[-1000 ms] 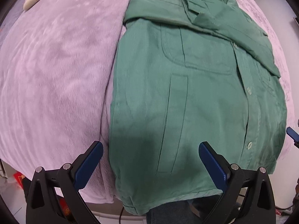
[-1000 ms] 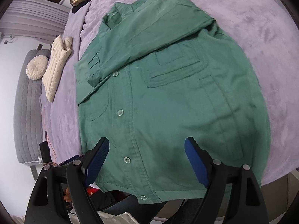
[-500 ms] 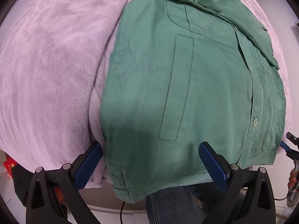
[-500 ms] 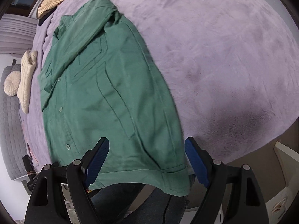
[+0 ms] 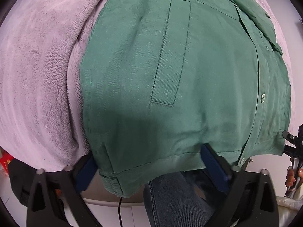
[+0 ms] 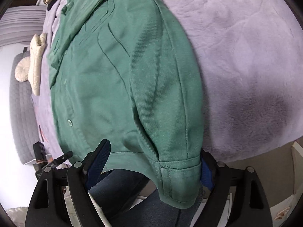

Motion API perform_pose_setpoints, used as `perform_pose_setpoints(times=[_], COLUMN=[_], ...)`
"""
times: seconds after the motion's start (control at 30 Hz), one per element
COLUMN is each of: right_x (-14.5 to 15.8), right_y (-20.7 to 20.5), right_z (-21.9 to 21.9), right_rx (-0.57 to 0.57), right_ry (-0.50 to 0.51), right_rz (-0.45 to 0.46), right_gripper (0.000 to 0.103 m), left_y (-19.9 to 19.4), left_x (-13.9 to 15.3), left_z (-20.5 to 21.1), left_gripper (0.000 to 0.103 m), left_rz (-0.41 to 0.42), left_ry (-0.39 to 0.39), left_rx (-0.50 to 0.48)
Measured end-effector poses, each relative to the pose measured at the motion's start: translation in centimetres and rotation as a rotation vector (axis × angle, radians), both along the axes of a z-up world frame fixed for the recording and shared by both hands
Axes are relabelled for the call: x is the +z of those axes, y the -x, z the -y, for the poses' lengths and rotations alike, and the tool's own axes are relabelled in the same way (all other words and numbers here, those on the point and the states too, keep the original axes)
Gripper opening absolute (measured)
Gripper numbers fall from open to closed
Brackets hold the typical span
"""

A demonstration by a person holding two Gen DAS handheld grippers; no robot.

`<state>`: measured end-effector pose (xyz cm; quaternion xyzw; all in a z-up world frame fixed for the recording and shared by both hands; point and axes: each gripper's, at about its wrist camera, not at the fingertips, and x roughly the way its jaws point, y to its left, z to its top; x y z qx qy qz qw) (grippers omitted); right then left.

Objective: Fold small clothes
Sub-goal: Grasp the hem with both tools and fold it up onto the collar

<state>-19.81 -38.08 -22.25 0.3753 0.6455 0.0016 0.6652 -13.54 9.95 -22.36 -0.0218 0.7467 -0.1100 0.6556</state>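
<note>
Blanket: lilac fleece, covering the bed; it fills the left of the left wrist view and the right of the right wrist view.
Left gripper: at the near hem of the shirt, its jaws closing with the hem's left corner between them. The hem drapes over both blue pads; whether they already press the cloth I cannot tell, and the gap looks wide.
Green shirt: lies flat on the blanket, front up, buttoned, sleeves folded across the chest at the far end. Its near hem hangs over the bed's edge.
Welt pocket: a long stitched rectangle on the shirt's left panel, running away from the hem.
Person's leg: in dark jeans, below the hanging hem, close against the bed.
Right gripper: at the shirt's other hem corner, jaws standing wide. The folded corner hangs between the pads without being pinched.
Cream quilted garment: on the blanket, well apart from the shirt, beside a round cushion.
</note>
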Motion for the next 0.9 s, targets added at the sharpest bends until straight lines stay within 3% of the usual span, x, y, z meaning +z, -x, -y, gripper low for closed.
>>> perform_pose_setpoints(times=[0.03,0.07,0.1,0.13,0.17,0.23,0.37,0.63,0.73,0.9], right_x=[0.0,0.1,0.2,0.2,0.2,0.7,2.9,8.4,10.5,13.2], right_y=[0.1,0.2,0.4,0.5,0.6,0.7,0.4,-4.7,-7.4,-12.4], right_z=[0.1,0.3,0.4,0.4,0.5,0.2,0.3,0.1,0.0,0.8], right_rx=[-0.006,-0.015,-0.025,-0.03,-0.042,-0.049,-0.082,-0.242,-0.283,-0.352], right_ry=[0.0,-0.003,-0.008,-0.016,-0.043,-0.09,-0.213,-0.366,-0.382,-0.415], right_rz=[0.001,0.003,0.007,0.006,0.006,0.038,0.127,0.331,0.394,0.488], right_gripper=[0.086,0.077,0.065,0.022,0.013,0.013,0.013,0.013,0.013,0.013], left_y=[0.2,0.2,0.1,0.1,0.1,-0.1,-1.2,-9.8,-13.5,-20.6], left_x=[0.2,0.6,0.9,1.1,1.3,1.9,4.3,10.2,11.4,13.5], left_z=[-0.3,-1.3,-1.8,-2.4,-2.8,-3.6,-4.3,-5.2,-4.7,-2.6], left_gripper=[0.07,0.05,0.041,0.034,0.024,0.013,0.014,0.013,0.014,0.014], left_rz=[0.005,0.005,0.004,-0.003,-0.011,-0.033,-0.028,0.038,0.056,0.117], left_ry=[-0.028,-0.032,-0.025,-0.008,0.012,0.098,0.232,0.496,0.553,0.572], left_rx=[-0.004,-0.012,-0.016,-0.013,-0.013,-0.005,0.007,0.11,0.114,0.081])
